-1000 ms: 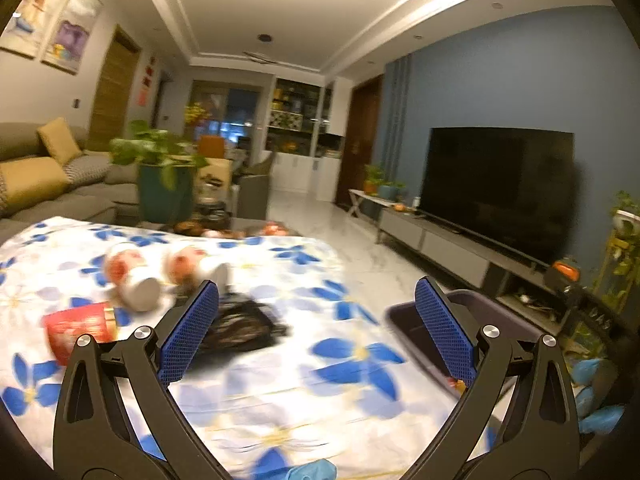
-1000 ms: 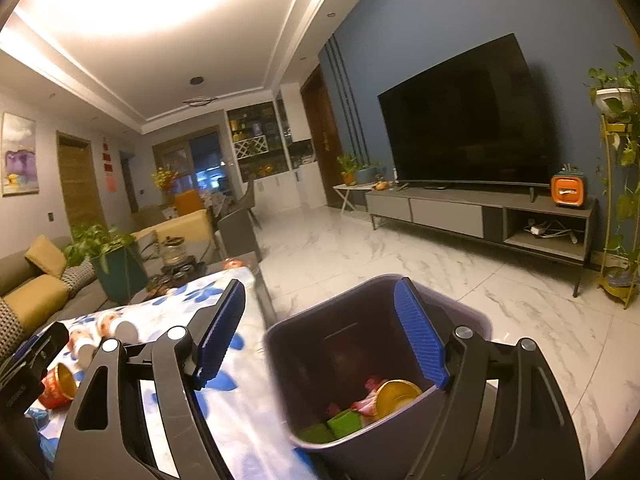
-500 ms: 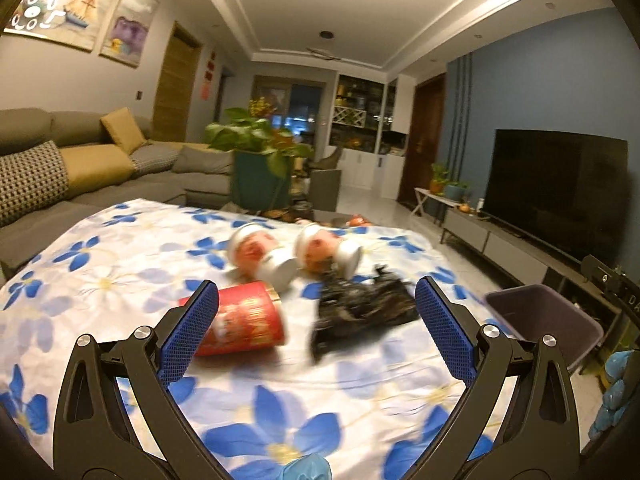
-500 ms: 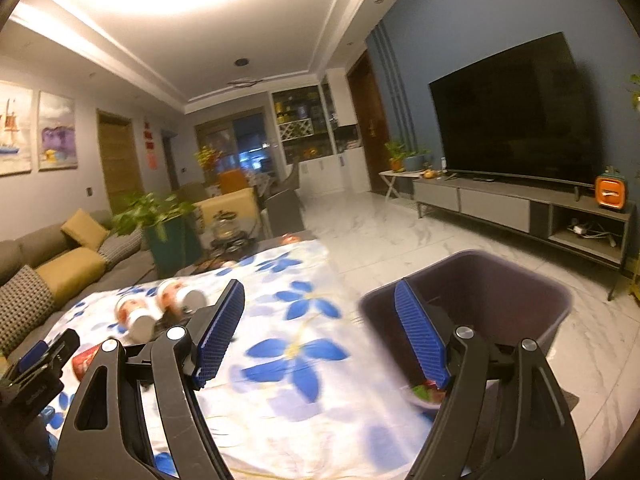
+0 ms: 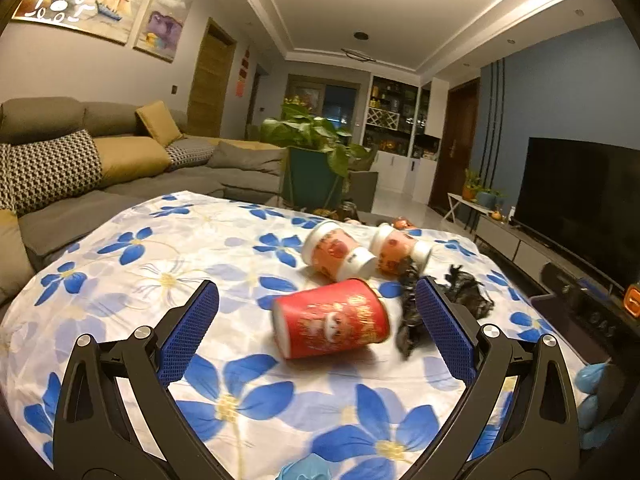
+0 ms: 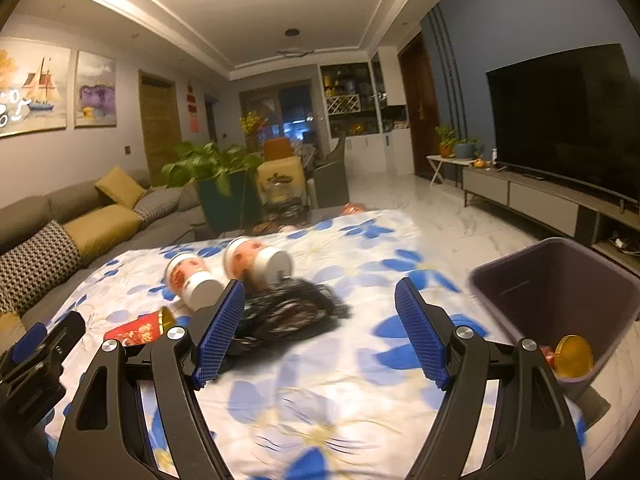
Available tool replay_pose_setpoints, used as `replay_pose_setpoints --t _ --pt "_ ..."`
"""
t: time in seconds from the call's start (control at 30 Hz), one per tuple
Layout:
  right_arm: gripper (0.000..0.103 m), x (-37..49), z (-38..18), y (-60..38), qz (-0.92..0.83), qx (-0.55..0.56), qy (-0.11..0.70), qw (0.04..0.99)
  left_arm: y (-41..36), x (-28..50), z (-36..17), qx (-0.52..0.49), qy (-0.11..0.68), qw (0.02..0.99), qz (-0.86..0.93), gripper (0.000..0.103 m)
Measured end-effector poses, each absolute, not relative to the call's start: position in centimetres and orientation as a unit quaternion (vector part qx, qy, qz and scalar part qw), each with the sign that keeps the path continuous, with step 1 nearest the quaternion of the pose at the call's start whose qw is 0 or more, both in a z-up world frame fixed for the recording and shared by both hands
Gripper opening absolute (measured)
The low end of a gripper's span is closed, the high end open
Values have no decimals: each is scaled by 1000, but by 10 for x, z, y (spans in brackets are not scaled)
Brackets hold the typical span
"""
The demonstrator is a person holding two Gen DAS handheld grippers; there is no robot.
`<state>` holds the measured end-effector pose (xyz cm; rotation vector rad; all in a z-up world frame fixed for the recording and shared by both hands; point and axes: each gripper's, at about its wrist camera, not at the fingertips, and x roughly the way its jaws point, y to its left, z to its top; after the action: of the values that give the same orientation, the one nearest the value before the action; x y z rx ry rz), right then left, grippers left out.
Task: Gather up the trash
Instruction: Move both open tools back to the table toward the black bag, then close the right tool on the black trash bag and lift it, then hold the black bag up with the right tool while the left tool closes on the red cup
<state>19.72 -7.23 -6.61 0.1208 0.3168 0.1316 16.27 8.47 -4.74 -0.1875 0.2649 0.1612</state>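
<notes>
A red paper cup (image 5: 331, 322) lies on its side on the flowered tablecloth (image 5: 168, 280), just ahead of my open left gripper (image 5: 316, 332) and between its finger lines. Two orange-and-white cups (image 5: 338, 255) (image 5: 398, 249) lie tipped over behind it. A crumpled black plastic bag (image 5: 460, 292) rests to the red cup's right. In the right wrist view the black bag (image 6: 292, 308) sits ahead of my open, empty right gripper (image 6: 320, 334), near its left finger. The red cup (image 6: 138, 330) lies at far left there. A dark bin (image 6: 560, 292) holding trash stands beside the table at right.
A grey sofa (image 5: 80, 160) with cushions lines the left side. A potted plant (image 5: 316, 160) stands beyond the table. A television (image 6: 568, 120) on a low cabinet fills the right wall. The left gripper's body (image 6: 36, 360) shows at lower left in the right wrist view.
Both grippers swung left, away from the bin and toward the table. The left one came closer to the red cup; the right one now faces the black bag instead of the bin.
</notes>
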Motion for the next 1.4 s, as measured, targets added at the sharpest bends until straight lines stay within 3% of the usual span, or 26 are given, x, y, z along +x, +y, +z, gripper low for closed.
replay_pose_setpoints --t 0.67,0.77,0.93,1.03,1.4 --pt "74 273 -104 -7 56 6 260 964 115 176 -53 -113 141 980 87 97" --pt "61 276 -109 -2 54 -9 271 961 116 176 -53 -116 142 979 88 97" --pt "26 280 -112 -6 59 -2 282 958 115 176 -53 -112 145 979 86 97" --pt "16 279 -111 -10 65 7 278 958 112 176 -54 -112 149 979 83 97" --pt "14 234 -86 -56 48 56 218 973 74 203 -56 -92 192 974 76 97"
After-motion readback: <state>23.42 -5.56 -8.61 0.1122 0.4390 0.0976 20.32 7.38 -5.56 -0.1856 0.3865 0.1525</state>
